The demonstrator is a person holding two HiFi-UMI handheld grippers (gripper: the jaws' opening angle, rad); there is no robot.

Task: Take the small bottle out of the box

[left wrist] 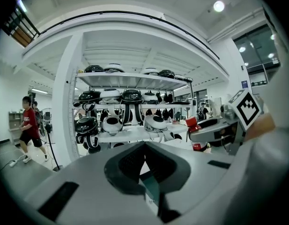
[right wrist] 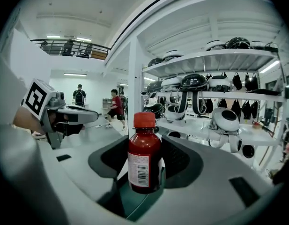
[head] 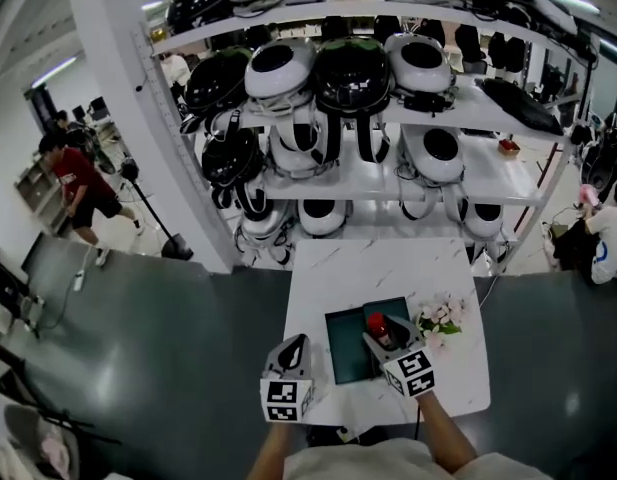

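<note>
Small bottle (right wrist: 144, 157): It is red with a red cap and a white label. It stands straight up between the jaws of the right gripper.
Right gripper (head: 380, 338): Its jaws squeeze the small bottle from both sides, round its lower half.
Where the bottle is: It is right over the box (head: 346, 356). The green inside of the box shows under it. I cannot tell if its bottom touches the box floor.
Box: It is dark green and open on top. It sits on the white desk (head: 388, 258), near the front edge.
Left gripper (head: 296, 344): Its jaws are pressed together with nothing in them. It hangs just beside the left side of the box.
Flowers (head: 440, 318): A little pale bunch lies on the desk, just to the right of the box.
Shelves (head: 508, 190): They stand behind the desk and are full of black and white helmets (head: 350, 73).
Person in a red shirt (head: 78, 183): Far off on the left, on the grey floor.
</note>
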